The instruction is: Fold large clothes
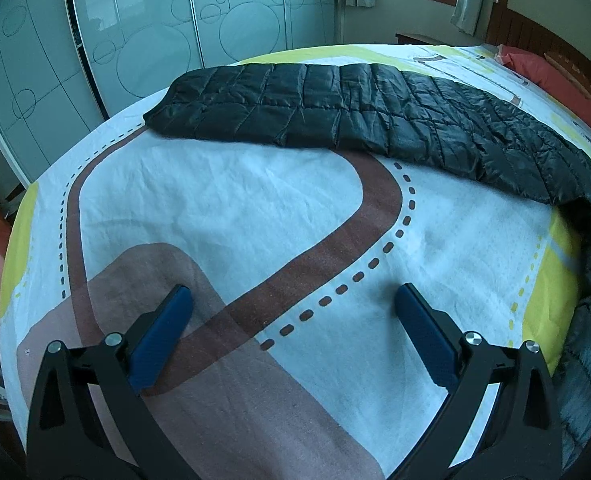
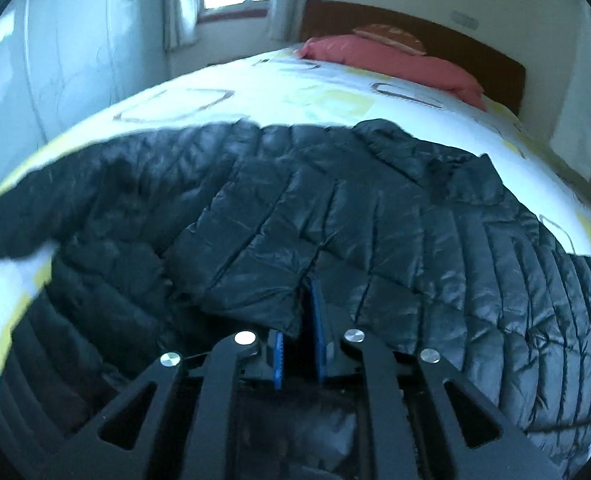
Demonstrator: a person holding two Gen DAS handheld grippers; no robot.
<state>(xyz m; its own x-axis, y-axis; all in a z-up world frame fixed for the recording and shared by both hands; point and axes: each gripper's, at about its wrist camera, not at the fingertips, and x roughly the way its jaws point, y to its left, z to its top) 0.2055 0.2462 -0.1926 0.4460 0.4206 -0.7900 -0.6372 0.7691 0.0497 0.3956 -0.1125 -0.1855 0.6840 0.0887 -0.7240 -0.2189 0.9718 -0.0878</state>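
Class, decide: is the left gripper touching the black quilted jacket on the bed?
Apart. The left wrist view shows the left gripper open over bare bedsheet, the jacket lying well beyond its fingertips.

Left gripper open and idle, right gripper nearly closed on jacket fabric.

Left gripper points down over the bedspread, jaws spread wide, blue pads apart with nothing between them. Right gripper angles down at the near edge of the bed, jaws a narrow gap apart, a fold of the black puffer jacket draped between and over its pads.
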